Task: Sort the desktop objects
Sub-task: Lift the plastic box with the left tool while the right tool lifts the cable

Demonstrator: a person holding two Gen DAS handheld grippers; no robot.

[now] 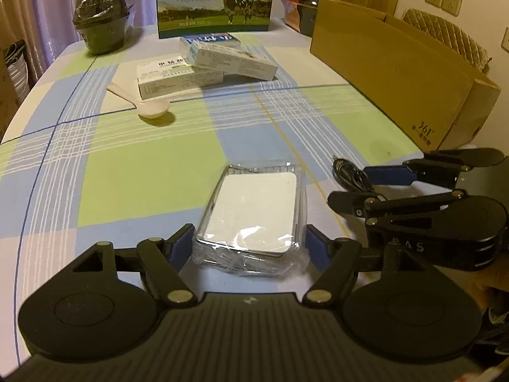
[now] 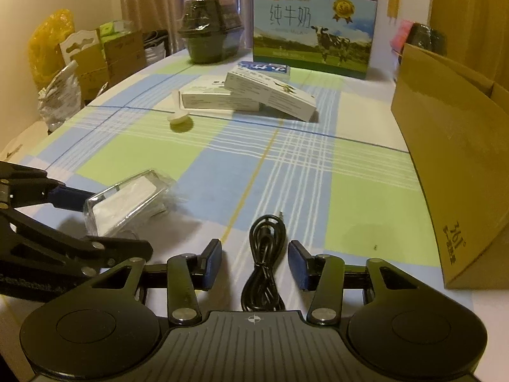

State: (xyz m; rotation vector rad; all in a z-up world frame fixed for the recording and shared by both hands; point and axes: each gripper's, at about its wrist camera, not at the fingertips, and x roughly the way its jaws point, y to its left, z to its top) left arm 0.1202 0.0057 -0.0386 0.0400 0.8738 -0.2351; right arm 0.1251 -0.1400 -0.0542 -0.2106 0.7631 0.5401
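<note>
A clear-wrapped white pack (image 1: 251,216) lies on the checked tablecloth (image 1: 136,172). My left gripper (image 1: 249,248) is shut on it, a blue pad pressed to each side. In the right wrist view the pack (image 2: 127,200) sits tilted in the left gripper (image 2: 98,222). A coiled black cable (image 2: 264,254) lies between the spread fingers of my right gripper (image 2: 256,264), which is open and does not touch it. The left wrist view shows the right gripper (image 1: 362,187) at the right, over the cable (image 1: 350,175).
A big open cardboard box (image 1: 397,73) stands along the table's right side. Further back lie stacked white medicine boxes (image 1: 191,76), a white spoon (image 1: 149,108), a milk carton case (image 1: 216,0) and wrapped black bowls (image 1: 101,19). Bags and cartons (image 2: 79,57) stand beyond the left edge.
</note>
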